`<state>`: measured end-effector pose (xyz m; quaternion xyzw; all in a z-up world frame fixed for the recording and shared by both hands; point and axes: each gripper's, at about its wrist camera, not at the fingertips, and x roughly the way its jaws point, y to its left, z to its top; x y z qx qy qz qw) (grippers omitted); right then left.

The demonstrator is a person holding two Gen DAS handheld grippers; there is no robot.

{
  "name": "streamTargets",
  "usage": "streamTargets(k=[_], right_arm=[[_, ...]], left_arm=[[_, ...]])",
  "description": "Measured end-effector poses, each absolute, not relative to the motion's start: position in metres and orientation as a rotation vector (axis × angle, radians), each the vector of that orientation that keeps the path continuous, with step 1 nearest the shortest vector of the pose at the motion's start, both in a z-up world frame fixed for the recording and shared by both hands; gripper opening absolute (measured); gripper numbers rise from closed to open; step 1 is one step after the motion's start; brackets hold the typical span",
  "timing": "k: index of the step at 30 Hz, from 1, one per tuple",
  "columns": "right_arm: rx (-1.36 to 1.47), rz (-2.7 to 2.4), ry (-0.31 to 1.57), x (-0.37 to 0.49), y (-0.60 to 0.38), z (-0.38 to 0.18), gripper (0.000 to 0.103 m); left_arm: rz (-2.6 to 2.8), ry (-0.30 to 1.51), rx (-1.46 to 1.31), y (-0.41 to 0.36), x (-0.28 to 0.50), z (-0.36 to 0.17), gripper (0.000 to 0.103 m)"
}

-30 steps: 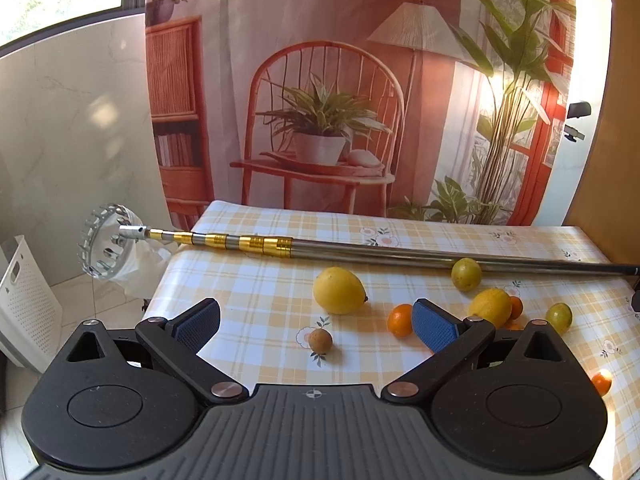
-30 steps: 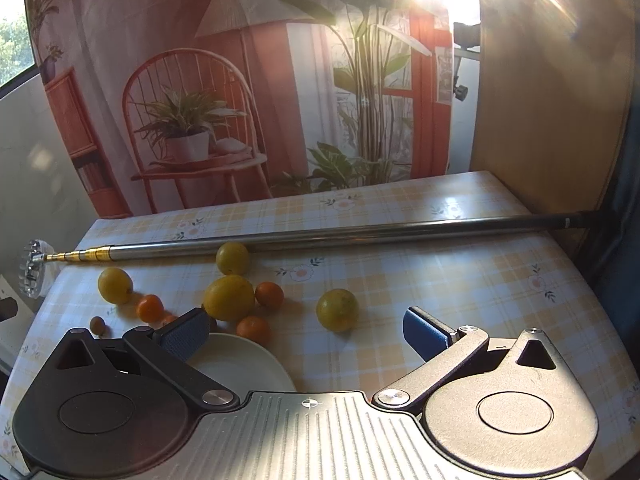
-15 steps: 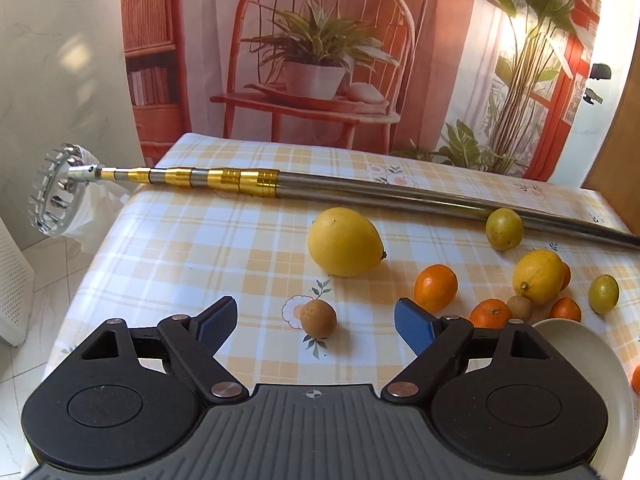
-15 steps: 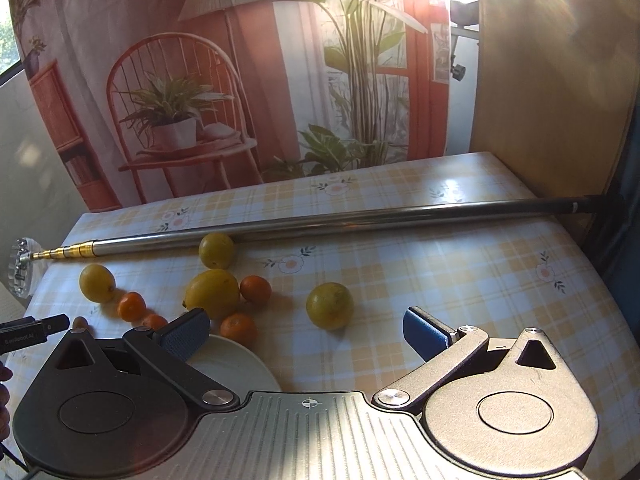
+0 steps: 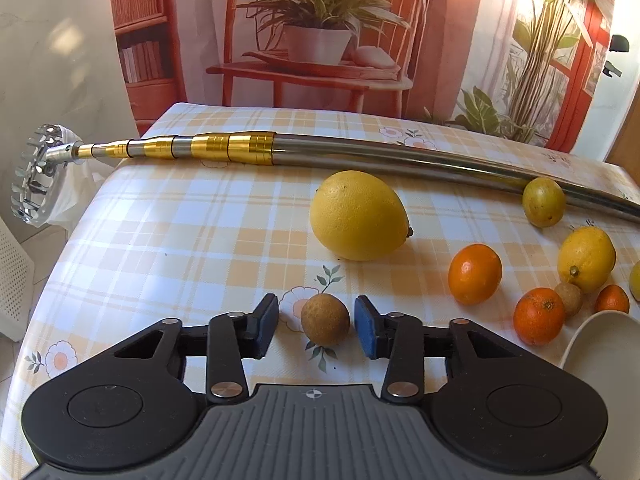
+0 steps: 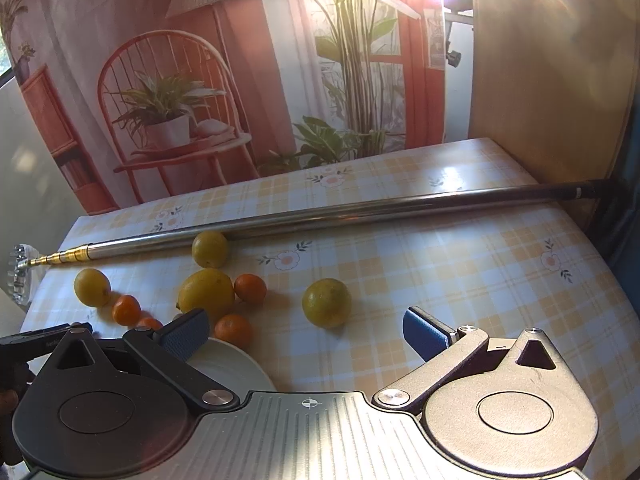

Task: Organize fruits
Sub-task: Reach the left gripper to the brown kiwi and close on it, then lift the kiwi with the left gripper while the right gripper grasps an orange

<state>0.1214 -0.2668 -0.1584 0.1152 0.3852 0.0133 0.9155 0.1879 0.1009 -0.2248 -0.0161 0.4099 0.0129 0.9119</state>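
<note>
Nearest you, your left tool (image 5: 316,326) has its blue pads apart with a small gap on each side of the small brown fruit (image 5: 325,320), which sits on the worktop (image 5: 168,248); nothing is clamped yet. Your right tool (image 6: 306,330) hangs with its pads wide apart and holds nothing, above the near edge of the white plate (image 6: 236,364). That plate looks bare as far as it shows, so by my reading the sorting has hardly begun.

Just beyond the plate, to the right, lie two mandarins (image 5: 538,320), a second brown fruit (image 5: 568,299) and a smaller lemon (image 5: 586,258). A larger mandarin (image 5: 475,274) sits left of those. Further out is the big lemon (image 5: 358,216), well apart from the rest. Farthest, a greenish-yellow round fruit (image 5: 543,202) lies just beside the telescopic pole (image 5: 360,152), which runs across the worktop. All of these remain loose, so nearly everything is left to do.
</note>
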Motion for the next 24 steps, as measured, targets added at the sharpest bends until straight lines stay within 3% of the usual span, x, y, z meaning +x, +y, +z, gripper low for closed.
streamTargets(k=[3,24], right_arm=[[0.239,0.032,0.795,0.123,-0.268,-0.161,0.103],[0.282,0.047,0.776,0.110,-0.285,-0.209,0.103]], left_arm=[[0.012,0.846,-0.059,0.102,0.190,-0.224,0.027],[-0.180,0.755,-0.073,0.054,0.132,-0.186,0.027]])
